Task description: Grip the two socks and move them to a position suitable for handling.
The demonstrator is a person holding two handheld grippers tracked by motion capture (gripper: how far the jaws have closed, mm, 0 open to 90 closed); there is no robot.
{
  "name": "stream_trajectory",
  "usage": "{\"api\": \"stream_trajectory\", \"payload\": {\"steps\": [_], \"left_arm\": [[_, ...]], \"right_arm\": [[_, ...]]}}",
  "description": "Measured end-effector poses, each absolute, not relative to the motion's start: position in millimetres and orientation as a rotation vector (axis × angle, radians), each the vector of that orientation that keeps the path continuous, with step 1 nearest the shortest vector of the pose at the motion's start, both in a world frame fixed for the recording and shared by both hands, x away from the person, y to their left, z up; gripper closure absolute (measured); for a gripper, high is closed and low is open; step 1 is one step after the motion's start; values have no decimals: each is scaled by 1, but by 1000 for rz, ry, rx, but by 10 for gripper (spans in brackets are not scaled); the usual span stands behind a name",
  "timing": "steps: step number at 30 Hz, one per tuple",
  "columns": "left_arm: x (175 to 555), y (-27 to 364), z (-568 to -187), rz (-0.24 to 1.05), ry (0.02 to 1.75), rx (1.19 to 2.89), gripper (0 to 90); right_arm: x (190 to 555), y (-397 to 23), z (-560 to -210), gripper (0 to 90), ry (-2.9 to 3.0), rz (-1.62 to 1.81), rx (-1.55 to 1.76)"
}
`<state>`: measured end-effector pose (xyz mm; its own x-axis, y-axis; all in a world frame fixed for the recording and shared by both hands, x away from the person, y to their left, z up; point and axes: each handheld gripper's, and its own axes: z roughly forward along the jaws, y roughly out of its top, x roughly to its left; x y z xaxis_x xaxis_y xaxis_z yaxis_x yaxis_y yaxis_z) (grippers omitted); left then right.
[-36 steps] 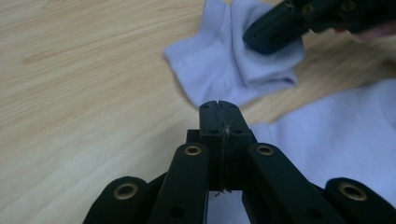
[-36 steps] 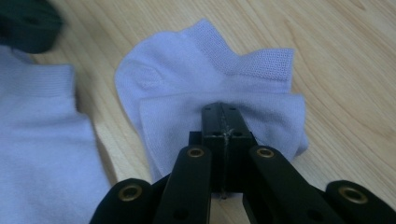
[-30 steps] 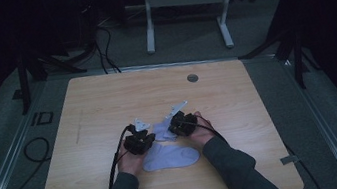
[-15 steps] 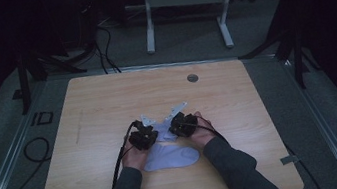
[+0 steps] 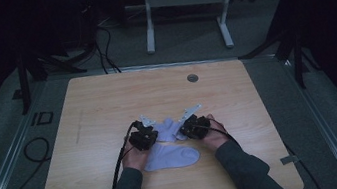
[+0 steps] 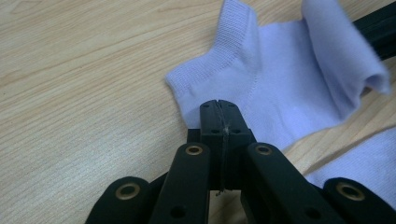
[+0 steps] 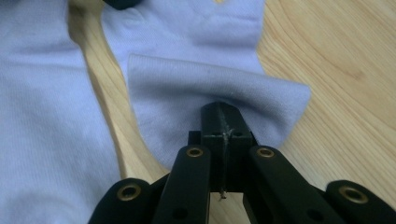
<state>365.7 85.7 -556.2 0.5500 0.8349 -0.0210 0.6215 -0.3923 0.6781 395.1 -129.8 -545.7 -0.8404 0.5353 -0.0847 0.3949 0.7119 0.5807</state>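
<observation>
On the table (image 5: 94, 115), two pale lilac socks lie near the person's edge. The upper sock (image 5: 167, 129) sits between the two grippers, and the lower sock (image 5: 172, 156) lies flat just in front of the hands, close to the upper one. The left gripper (image 5: 143, 137) has its jaws pressed together on the near edge of the upper sock; in the left gripper view (image 6: 218, 112) the tips meet at the fabric's hem, with the ribbed cuff (image 6: 233, 32) beyond them and a folded-over flap (image 6: 341, 51) to the right. The right gripper (image 5: 192, 126) is likewise clamped tight on the same sock from the opposite side; in the right gripper view (image 7: 220, 116) its tips pinch a fold (image 7: 210, 86) that lies across the sock, and the other sock (image 7: 42, 116) spreads out to the left with a strip of bare wood between them.
</observation>
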Motion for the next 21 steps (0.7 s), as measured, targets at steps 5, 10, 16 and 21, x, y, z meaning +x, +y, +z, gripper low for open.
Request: {"api": "stream_trajectory", "payload": {"steps": [5, 10, 16, 21], "left_arm": [[366, 87, -557, 412, 1174, 2123, 900], [365, 88, -558, 415, 1167, 2115, 900], [365, 89, -558, 414, 1160, 2113, 899], [366, 91, -559, 396, 1161, 2101, 899]], "right_arm": [[396, -134, -546, 898, 2673, 837, 756], [397, -136, -547, 897, 2671, 860, 783], [397, -139, -546, 892, 2671, 857, 798], [397, -144, -546, 890, 2664, 860, 814]]}}
